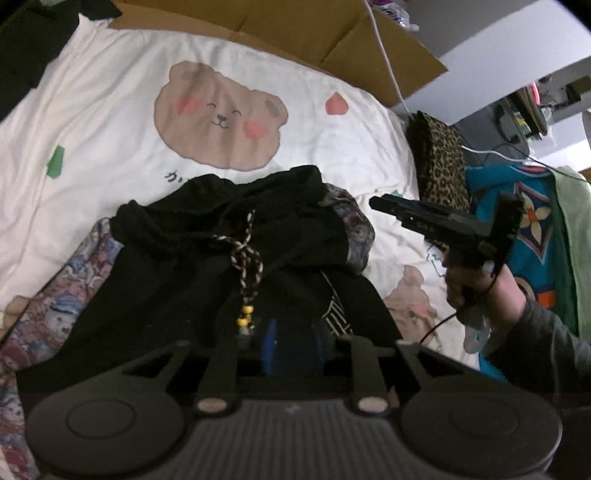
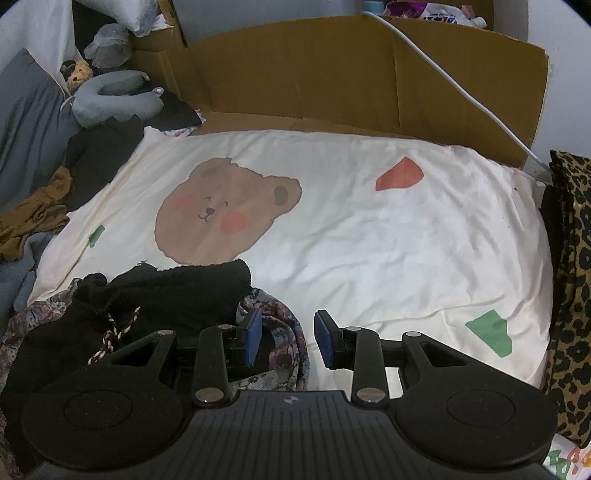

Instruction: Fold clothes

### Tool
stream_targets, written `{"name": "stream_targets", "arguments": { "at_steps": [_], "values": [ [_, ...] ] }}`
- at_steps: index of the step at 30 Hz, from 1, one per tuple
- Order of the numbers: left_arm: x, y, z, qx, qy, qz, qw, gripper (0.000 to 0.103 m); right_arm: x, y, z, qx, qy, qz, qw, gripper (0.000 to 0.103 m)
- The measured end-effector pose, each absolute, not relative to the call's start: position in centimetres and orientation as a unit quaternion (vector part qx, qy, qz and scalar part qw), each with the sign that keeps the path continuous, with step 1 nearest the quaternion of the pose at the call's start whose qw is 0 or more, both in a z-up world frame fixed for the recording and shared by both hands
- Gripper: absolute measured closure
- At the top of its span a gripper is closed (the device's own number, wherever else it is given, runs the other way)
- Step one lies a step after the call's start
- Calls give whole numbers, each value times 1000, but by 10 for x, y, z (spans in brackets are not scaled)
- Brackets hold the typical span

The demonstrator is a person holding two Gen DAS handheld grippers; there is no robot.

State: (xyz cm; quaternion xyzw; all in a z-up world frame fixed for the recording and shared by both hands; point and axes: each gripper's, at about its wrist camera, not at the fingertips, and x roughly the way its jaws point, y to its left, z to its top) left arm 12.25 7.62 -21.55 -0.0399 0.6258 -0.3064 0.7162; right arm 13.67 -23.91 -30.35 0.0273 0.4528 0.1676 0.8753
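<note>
The cream bear-printed cotton sheet (image 2: 369, 236) is being kept bare as folding space, while the black fleece drawstring garment (image 1: 207, 266) is apparently being pinched by the left gripper (image 1: 291, 347) and the right gripper (image 2: 284, 339) is being held wide, empty.

We can read almost nothing. On the white bedsheet (image 1: 110, 122), just under the printed bear face (image 1: 221, 114), we see a dark character or two, half covered by the black garment (image 1: 221, 258); we cannot make out which. A packet (image 2: 443, 16) behind the cardboard (image 2: 332, 74) carries blurred lettering.
</note>
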Motion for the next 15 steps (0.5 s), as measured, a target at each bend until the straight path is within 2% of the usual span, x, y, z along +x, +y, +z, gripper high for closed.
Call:
{"name": "stream_targets", "arguments": {
  "at_steps": [4, 15],
  "values": [
    [116, 82, -207, -27, 621, -317, 717, 70, 137, -239, -309, 23, 454, 167, 875, 65],
    [165, 112, -231, -7, 596, -248, 763, 73, 150, -240, -320, -3, 462, 175, 869, 65]
  ]
}}
